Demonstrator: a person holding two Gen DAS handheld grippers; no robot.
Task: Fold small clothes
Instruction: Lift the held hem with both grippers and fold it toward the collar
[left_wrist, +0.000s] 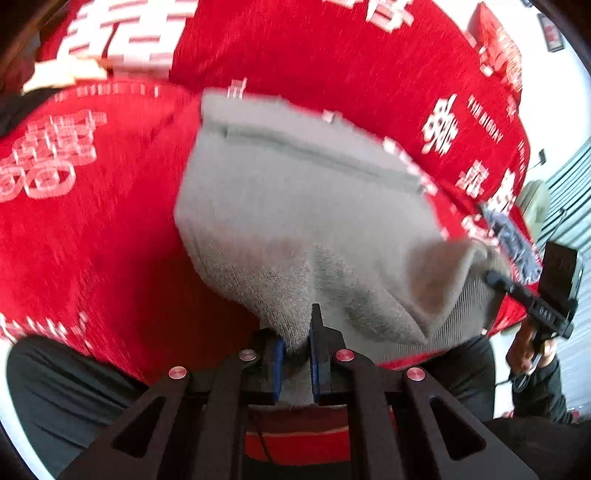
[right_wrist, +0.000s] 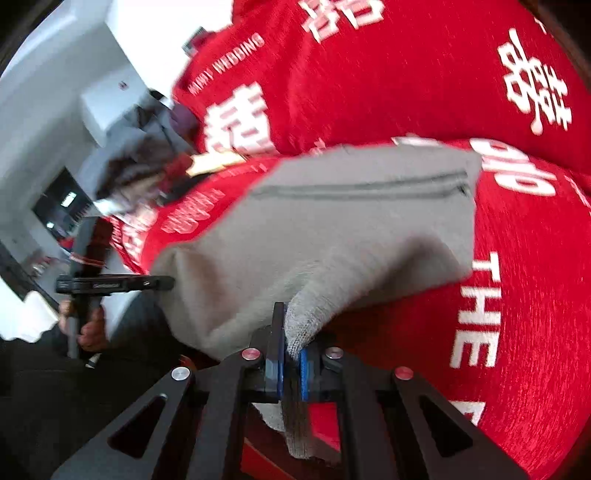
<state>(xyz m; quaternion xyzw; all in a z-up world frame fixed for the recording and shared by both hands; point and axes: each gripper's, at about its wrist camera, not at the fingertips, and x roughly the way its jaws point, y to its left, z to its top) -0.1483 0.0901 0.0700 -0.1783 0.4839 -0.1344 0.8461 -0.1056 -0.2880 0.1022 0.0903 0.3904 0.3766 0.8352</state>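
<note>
Shut tight, the left gripper (left_wrist: 297, 354), on a bunched corner of the grey woolly garment (left_wrist: 295, 192), with the wool squeezed between the blue pads. Same for the right gripper (right_wrist: 291, 363): clamped on the other near corner, with a bit of knit poking out behind the jaws.

Just ahead of both jaws, lifted up and sagging a little in the middle between the two grips. Further ahead, lying flat on the red cloth (left_wrist: 92, 240) with white letters. Far from the jaws, a dark zip line (right_wrist: 362, 186) across the flat part.

Looks like the middle of a fold: near edge up in the air, far edge down.

To do it well:
- Hold on tight with both jaws, no letting go yet.
- Pull the two corners gently away from each other to take out the sag, but not so hard as to slip.
- Carry both corners forward together, side by side and level.
- Aim for the far edge, past the zip line.
- Go slow, then lay down soft and even.
- Open the jaws only once flat on the red cloth.
</note>
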